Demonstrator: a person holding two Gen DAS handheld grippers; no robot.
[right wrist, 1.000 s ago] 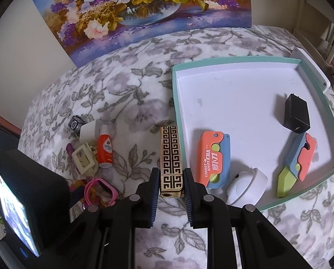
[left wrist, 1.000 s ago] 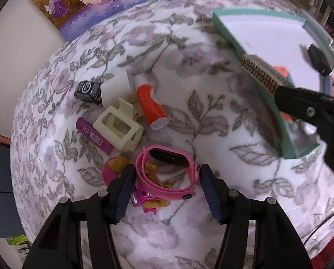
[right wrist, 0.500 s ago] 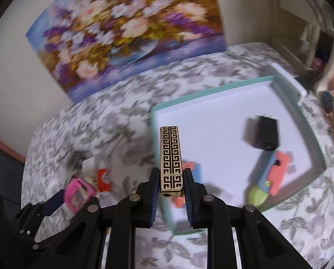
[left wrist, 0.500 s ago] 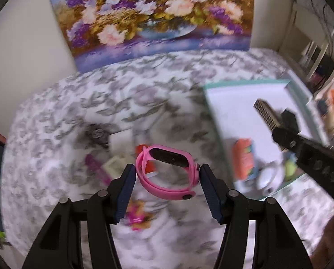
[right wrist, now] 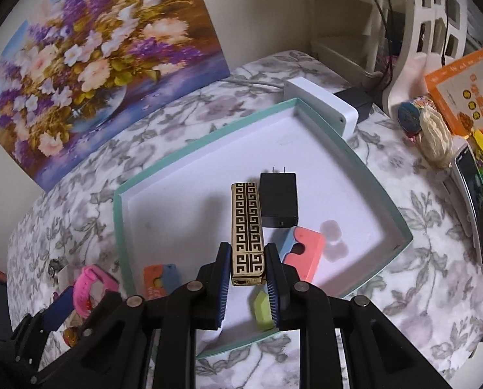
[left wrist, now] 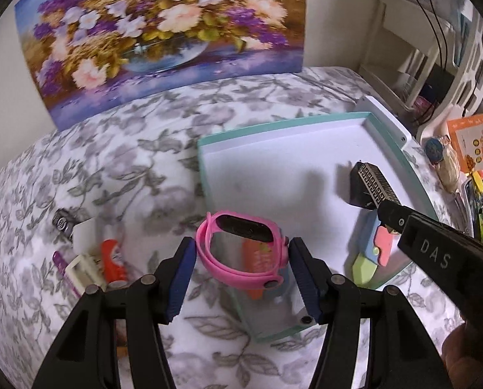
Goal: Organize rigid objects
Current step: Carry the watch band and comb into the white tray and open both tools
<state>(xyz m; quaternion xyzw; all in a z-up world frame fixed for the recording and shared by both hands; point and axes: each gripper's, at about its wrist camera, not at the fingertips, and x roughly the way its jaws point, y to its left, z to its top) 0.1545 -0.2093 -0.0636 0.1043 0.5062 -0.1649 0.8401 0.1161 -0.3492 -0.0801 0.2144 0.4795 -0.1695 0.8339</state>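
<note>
My left gripper (left wrist: 241, 265) is shut on a pink watch (left wrist: 241, 253) and holds it in the air above the near left corner of the teal-rimmed white tray (left wrist: 206, 175). My right gripper (right wrist: 246, 275) is shut on a gold lighter with a black key pattern (right wrist: 246, 227), lifted over the tray (right wrist: 364, 165), just left of a black charger (right wrist: 278, 199). The lighter (left wrist: 376, 186) and right gripper also show at the right of the left wrist view. In the tray lie an orange toy knife (right wrist: 159, 278) and a blue-coral-green toy knife (right wrist: 301, 248).
Left of the tray on the floral cloth lie an orange tube (left wrist: 111, 261), a cream hair clip (left wrist: 82, 267), a purple stick (left wrist: 63, 267) and a small black item (left wrist: 63, 222). A flower painting (left wrist: 163, 32) leans at the back. Clutter and a phone (right wrist: 475, 204) crowd the right edge.
Both grippers have risen and swung right from the pile toward the tray. The watch has left the cloth. The lighter has moved from the tray's left rim to over its middle.
</note>
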